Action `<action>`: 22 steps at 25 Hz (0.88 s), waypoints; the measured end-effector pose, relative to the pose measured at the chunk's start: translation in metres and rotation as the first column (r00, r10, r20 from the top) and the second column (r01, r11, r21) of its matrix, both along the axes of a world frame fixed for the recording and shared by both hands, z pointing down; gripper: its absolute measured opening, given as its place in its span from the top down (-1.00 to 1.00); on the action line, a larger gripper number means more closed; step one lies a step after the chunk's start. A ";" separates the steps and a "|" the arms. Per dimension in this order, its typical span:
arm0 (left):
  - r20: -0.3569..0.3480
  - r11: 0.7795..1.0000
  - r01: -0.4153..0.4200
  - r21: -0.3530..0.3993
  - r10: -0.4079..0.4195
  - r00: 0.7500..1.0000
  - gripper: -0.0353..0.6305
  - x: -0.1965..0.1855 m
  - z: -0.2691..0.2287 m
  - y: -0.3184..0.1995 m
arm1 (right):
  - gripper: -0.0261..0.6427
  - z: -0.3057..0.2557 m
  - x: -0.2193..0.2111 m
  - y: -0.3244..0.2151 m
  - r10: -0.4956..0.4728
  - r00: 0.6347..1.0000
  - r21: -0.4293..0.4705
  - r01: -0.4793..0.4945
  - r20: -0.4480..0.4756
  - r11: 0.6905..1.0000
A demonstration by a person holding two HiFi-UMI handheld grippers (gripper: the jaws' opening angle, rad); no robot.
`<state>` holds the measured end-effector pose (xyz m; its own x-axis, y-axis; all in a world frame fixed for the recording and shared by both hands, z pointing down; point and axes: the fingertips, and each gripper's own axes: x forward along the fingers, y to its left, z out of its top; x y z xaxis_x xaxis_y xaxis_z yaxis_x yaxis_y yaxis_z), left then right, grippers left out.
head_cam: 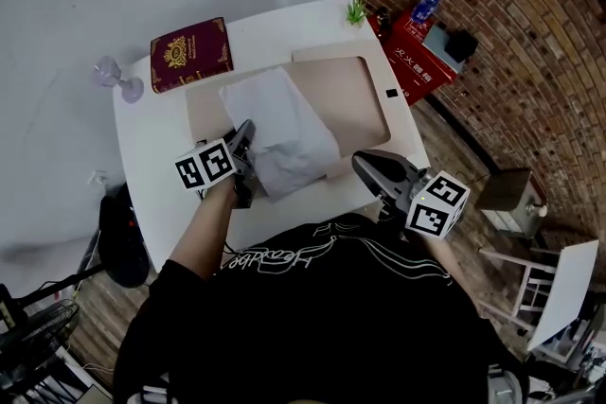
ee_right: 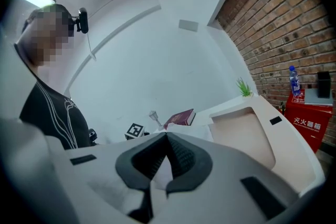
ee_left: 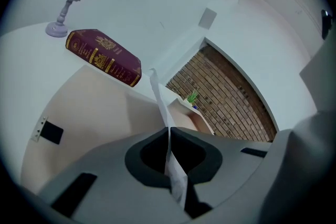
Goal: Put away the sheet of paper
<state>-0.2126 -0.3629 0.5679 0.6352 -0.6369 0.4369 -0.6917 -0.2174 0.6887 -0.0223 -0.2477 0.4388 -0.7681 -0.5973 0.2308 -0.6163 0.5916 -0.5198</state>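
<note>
Spanning most of the head view, a white table stands against a brick wall on the right. On it lies a beige desk mat, covering the middle and right of the tabletop. The sheet of paper, white and creased, lies across the left half of that mat, its long side running from far left to near right. A maroon book with gold ornament lies flat at the far left of the table, just off the mat's far left corner. The left gripper sits at the sheet's near left edge, clenched on it: its own view shows the paper edge pinched between the two pads and rising beyond them. The right gripper is at the near right, just beside the sheet's near right corner, its jaws pressed together at the tips; whether any paper is caught there cannot be told. A small lilac lamp stands left of the book. A small green plant stands at the far right corner.
</note>
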 end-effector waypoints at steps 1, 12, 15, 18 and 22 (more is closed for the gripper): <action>0.005 1.000 0.002 -0.005 -0.002 1.000 0.80 0.001 0.001 -0.001 | 0.92 0.000 0.002 -0.001 -0.003 1.000 0.001 0.003 0.003 1.000; 0.097 0.998 0.042 -0.039 -0.038 0.995 0.80 0.020 0.008 -0.008 | 0.92 -0.004 0.037 -0.026 -0.048 0.998 0.001 0.048 0.051 0.999; 0.139 0.998 0.046 -0.036 -0.041 0.989 0.80 0.026 0.008 -0.012 | 0.92 -0.006 0.047 -0.030 -0.063 0.996 0.003 0.063 0.056 0.998; 0.161 0.999 0.042 -0.035 -0.036 0.986 0.80 0.036 0.009 -0.015 | 0.92 -0.008 0.060 -0.033 -0.061 0.996 0.008 0.060 0.063 0.998; 0.161 0.998 0.040 -0.053 -0.031 0.986 0.80 0.051 0.012 -0.018 | 0.92 -0.009 0.076 -0.039 -0.057 0.996 0.006 0.057 0.070 0.998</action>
<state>-0.1614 -0.3813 0.5794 0.5314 -0.6295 0.5669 -0.8008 -0.1550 0.5785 0.0540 -0.2864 0.4296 -0.8152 -0.5528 0.1725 -0.5433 0.6271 -0.5582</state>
